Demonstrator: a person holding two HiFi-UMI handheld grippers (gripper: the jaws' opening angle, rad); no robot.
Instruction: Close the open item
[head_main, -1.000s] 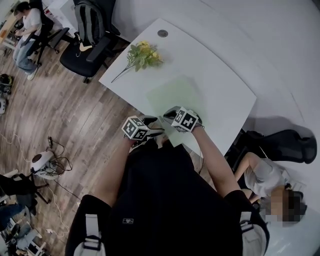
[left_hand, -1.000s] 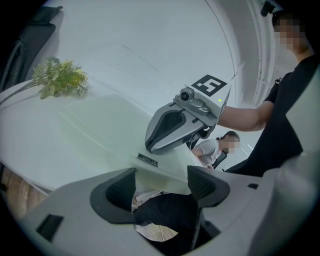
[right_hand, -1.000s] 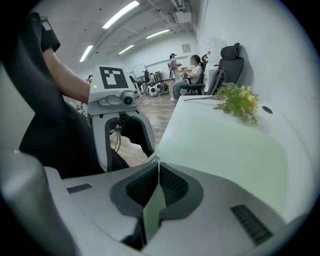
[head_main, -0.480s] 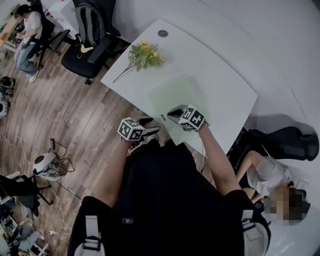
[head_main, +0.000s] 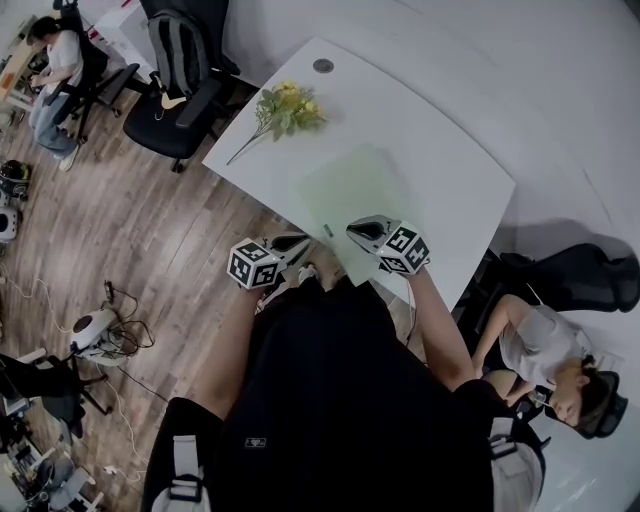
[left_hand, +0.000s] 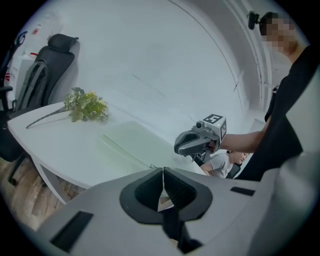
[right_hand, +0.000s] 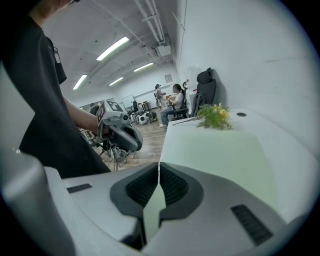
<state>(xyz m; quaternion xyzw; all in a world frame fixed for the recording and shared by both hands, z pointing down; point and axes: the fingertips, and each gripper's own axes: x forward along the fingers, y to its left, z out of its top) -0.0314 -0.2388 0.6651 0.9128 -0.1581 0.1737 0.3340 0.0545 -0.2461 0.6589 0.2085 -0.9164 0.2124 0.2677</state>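
Nearest you, your left gripper (head_main: 303, 241) has just clenched its jaws together on nothing, and your right gripper (head_main: 355, 229) likewise has its jaws clenched and empty, both at the near edge of the bench (head_main: 450, 150). Just beyond them the pale green folder (head_main: 352, 185) lies flat and shut on the bench. Farther off are a flower sprig (head_main: 285, 108) and, at the far corner, a round grommet (head_main: 322, 66).

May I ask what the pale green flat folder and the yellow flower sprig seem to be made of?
The pale green flat folder is probably thin plastic, matte and slightly translucent, since it looks washed out against the white table. The yellow flower sprig is possibly artificial, plastic or fabric; it is too small to tell from real.
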